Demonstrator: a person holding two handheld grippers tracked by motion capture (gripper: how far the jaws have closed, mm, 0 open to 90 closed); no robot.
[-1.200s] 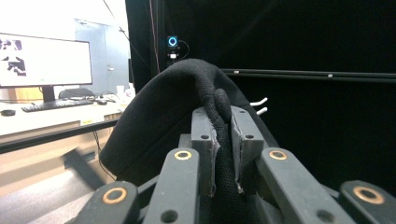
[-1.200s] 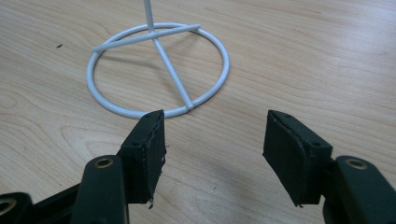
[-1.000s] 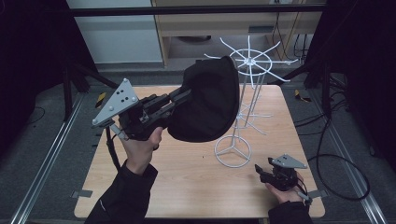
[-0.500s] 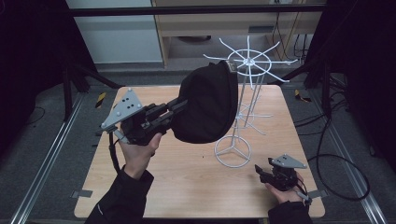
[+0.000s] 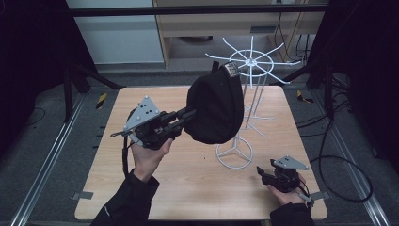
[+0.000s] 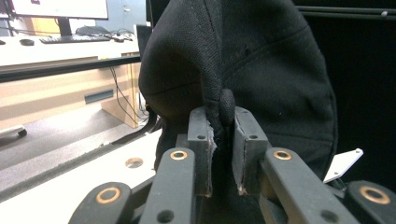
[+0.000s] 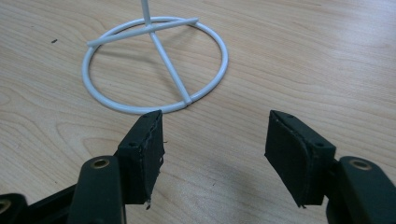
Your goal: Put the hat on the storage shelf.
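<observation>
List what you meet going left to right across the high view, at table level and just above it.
Left gripper with its grey plate, shut on the black cap → white wire stand → right gripper, open, resting low at the table's near right corner.

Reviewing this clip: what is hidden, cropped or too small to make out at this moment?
- High view: the white wire rack's pole is partly behind the black cap.
- High view: the cap's small label is too small to read.
- Left gripper view: the cap blocks what lies ahead of the left gripper.
- Right gripper view: the top edge crops the rack above its ring base, beyond the right gripper.
</observation>
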